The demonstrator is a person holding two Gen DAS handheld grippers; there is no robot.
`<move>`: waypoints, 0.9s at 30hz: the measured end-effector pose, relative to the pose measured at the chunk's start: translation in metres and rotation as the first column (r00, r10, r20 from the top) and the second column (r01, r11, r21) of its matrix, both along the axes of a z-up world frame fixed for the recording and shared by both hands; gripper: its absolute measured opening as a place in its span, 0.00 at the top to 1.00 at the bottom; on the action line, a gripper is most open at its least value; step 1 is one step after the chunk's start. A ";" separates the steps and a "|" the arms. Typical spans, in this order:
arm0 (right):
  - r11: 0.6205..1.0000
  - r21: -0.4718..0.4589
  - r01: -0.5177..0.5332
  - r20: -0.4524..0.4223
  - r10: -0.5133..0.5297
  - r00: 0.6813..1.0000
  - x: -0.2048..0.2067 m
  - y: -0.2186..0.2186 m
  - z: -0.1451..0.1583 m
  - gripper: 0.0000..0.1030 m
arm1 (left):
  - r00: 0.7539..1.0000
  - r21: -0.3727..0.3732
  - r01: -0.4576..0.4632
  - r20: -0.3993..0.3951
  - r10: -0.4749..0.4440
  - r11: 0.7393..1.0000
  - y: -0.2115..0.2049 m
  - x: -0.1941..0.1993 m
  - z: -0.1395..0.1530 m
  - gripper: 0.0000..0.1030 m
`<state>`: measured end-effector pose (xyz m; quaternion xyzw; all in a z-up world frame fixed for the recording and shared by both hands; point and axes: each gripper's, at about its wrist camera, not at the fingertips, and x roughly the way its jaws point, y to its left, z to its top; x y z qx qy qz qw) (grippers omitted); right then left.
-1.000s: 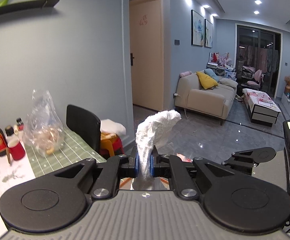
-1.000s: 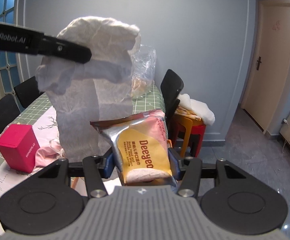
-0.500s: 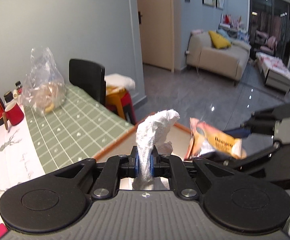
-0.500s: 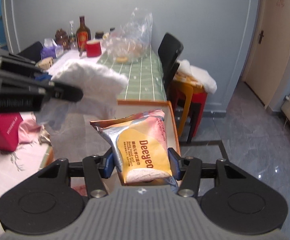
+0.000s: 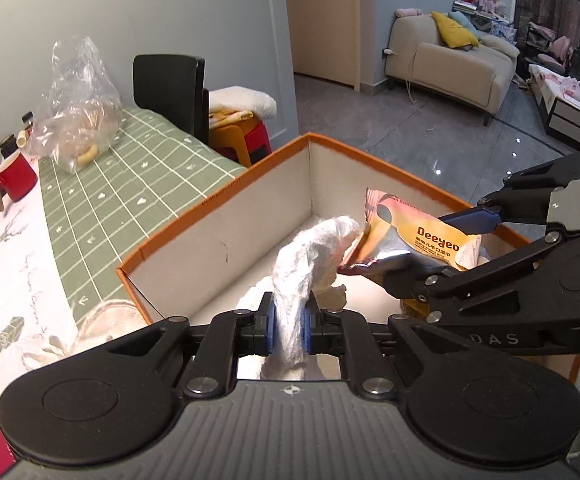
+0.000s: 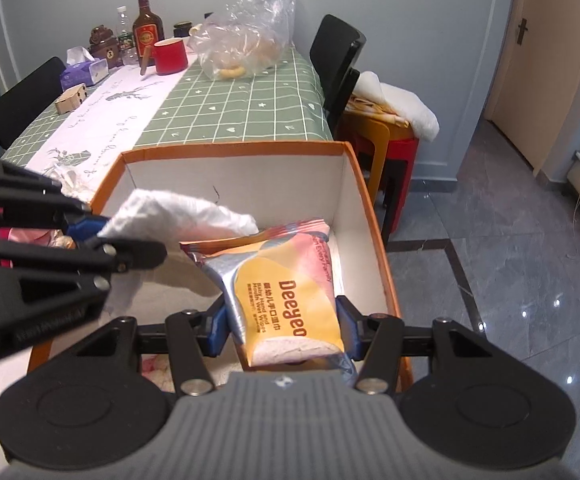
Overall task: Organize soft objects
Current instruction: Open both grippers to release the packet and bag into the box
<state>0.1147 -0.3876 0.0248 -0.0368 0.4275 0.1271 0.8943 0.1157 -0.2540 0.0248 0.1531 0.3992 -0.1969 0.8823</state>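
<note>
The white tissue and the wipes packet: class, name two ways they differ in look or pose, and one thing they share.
The white tissue is plain and crumpled; the wipes packet is glossy and printed in orange and pink. The tissue is pinched thin in the left gripper; the packet fills the right gripper. Both are held over the orange-rimmed box.

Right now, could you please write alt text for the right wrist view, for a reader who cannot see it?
The right gripper holds a Deeyeo wet wipes pack over an orange-rimmed box. At left, the left gripper holds a crumpled white tissue there, its jaws opening. Behind is a green checked tablecloth.
</note>
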 end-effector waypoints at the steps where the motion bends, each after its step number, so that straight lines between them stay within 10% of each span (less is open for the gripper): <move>1: 1.000 0.004 0.007 -0.004 -0.007 1.000 0.002 0.000 -0.002 0.49 | 1.000 0.007 -0.004 -0.006 0.004 1.000 -0.002 0.001 -0.003 0.86; 8: 0.999 0.006 0.051 -0.022 -0.051 0.998 0.013 0.003 -0.015 0.49 | 0.999 0.065 -0.041 -0.021 0.043 0.997 -0.009 0.004 -0.017 0.82; 18: 0.998 0.004 0.056 -0.022 -0.056 0.998 0.013 0.002 -0.019 0.46 | 0.998 0.020 -0.059 -0.020 0.059 0.998 0.008 0.002 -0.011 0.36; 27: 0.996 0.064 0.069 0.037 -0.072 0.997 0.005 -0.002 0.000 0.45 | 0.999 0.001 -0.045 0.014 0.045 0.999 0.011 -0.004 0.007 0.35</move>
